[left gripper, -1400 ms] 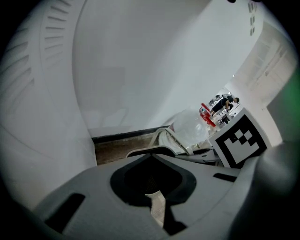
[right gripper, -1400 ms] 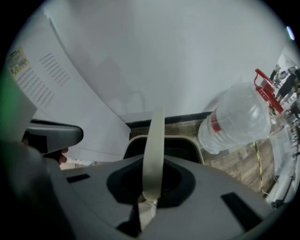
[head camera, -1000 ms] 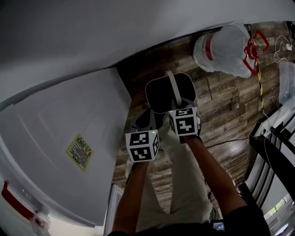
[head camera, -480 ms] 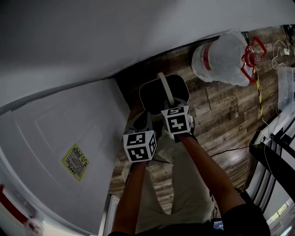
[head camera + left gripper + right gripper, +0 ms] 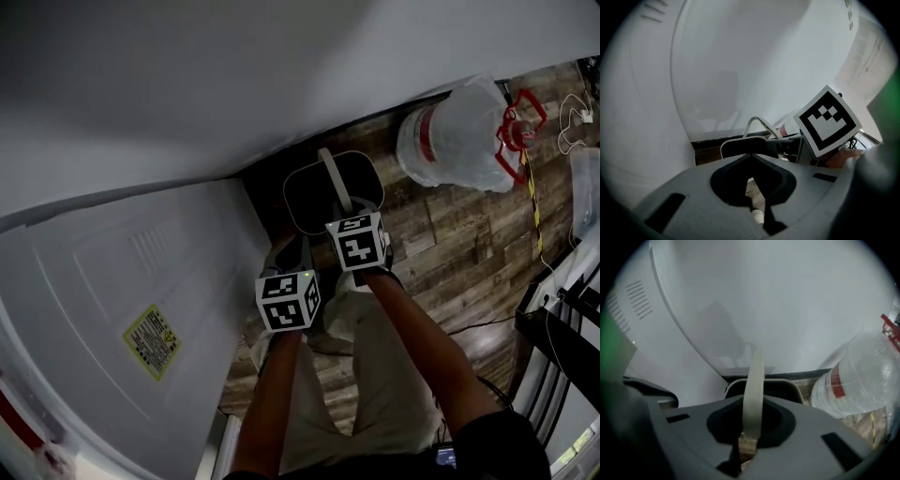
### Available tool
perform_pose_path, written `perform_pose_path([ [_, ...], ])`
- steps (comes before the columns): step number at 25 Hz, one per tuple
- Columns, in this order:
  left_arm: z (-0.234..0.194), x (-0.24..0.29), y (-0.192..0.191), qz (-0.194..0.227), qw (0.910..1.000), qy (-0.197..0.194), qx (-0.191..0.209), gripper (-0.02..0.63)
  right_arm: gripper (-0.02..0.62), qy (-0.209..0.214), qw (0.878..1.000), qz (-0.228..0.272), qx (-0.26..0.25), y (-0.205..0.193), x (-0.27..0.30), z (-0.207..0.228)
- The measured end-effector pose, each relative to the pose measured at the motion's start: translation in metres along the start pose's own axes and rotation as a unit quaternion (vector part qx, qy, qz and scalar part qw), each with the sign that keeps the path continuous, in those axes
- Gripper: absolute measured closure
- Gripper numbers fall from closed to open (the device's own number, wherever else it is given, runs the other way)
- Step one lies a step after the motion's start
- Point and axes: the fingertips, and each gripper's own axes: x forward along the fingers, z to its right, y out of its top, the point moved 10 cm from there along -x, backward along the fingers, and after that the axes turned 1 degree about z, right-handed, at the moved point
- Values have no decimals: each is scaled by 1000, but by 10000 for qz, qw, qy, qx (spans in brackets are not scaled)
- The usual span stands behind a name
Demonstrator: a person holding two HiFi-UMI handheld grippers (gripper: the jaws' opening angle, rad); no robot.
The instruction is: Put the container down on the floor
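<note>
A dark container [image 5: 314, 199] with a pale rim hangs by its upright pale bail handle [image 5: 334, 176] over the wood floor, close to the white wall. My right gripper [image 5: 349, 212] is shut on that handle; in the right gripper view the handle [image 5: 753, 385] runs up from between the jaws, with the container [image 5: 787, 389] beyond. My left gripper [image 5: 292, 251] sits just left of it, shut, with nothing between its jaws [image 5: 757, 212]. The left gripper view shows the container [image 5: 740, 149] ahead and the right gripper's marker cube [image 5: 827, 119]. Whether the container touches the floor is hidden.
A large clear water bottle [image 5: 457, 133] with a red band lies on the floor to the right of the container, also in the right gripper view [image 5: 855, 376]. A white appliance panel [image 5: 141, 281] fills the left. The person's legs stand below the grippers. A dark rack [image 5: 562, 337] is at the right edge.
Both grippers and the container have sunk toward the floor and shifted slightly left, nearer the white panel. The right grip on the handle is unchanged.
</note>
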Motion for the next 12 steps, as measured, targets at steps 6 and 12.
perform_pose_path([
  [6, -8, 14, -1, 113, 9999, 17, 30, 592, 563, 16, 10000, 81, -52, 4, 14, 2],
  [12, -16, 26, -4, 178, 9998, 11, 47, 592, 563, 1, 9998, 216, -42, 5, 29, 3],
])
